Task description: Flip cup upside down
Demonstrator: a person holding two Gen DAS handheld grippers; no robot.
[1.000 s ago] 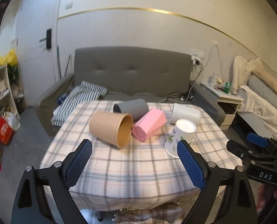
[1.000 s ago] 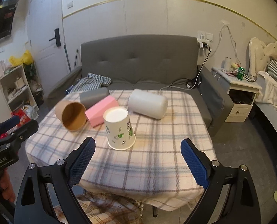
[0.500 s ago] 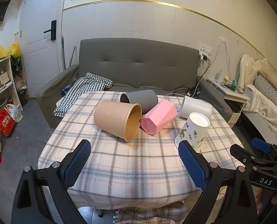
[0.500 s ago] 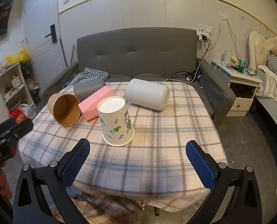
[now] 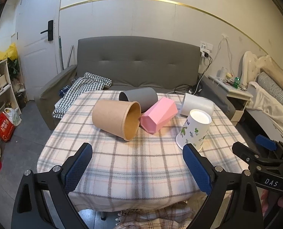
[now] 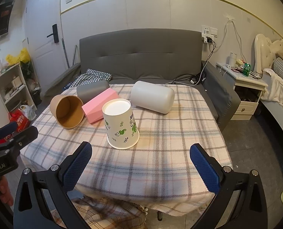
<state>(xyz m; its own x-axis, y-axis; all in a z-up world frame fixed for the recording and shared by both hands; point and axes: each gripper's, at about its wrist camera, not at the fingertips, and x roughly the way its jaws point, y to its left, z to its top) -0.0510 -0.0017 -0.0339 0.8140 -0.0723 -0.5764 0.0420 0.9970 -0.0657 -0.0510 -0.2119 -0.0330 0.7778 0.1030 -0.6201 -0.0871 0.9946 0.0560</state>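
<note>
Two grippers, both with jaws spread wide and nothing between them. I note my right gripper (image 6: 140,163) hangs over the near edge of the plaid table (image 6: 160,164); the leaf-print paper cup (image 6: 121,123) stands just beyond its tips, nearer the left finger, mouth down on the cloth and white base up. My left gripper (image 5: 137,165) also sits at the near edge; from it the cup (image 5: 194,128) lies past the right fingertip, well off centre. Open cloth lies right of the cup out to the table's right edge, and in front of it to the near edge. Left of the cup, close by: pink faceted cup (image 6: 100,107) on its side, then brown paper cup (image 6: 67,111) on its side, mouth toward me. Behind the cup: white cup (image 6: 153,97) lying across; grey cup (image 6: 92,90) behind the pink one. Farther: grey sofa (image 6: 141,57).
</note>
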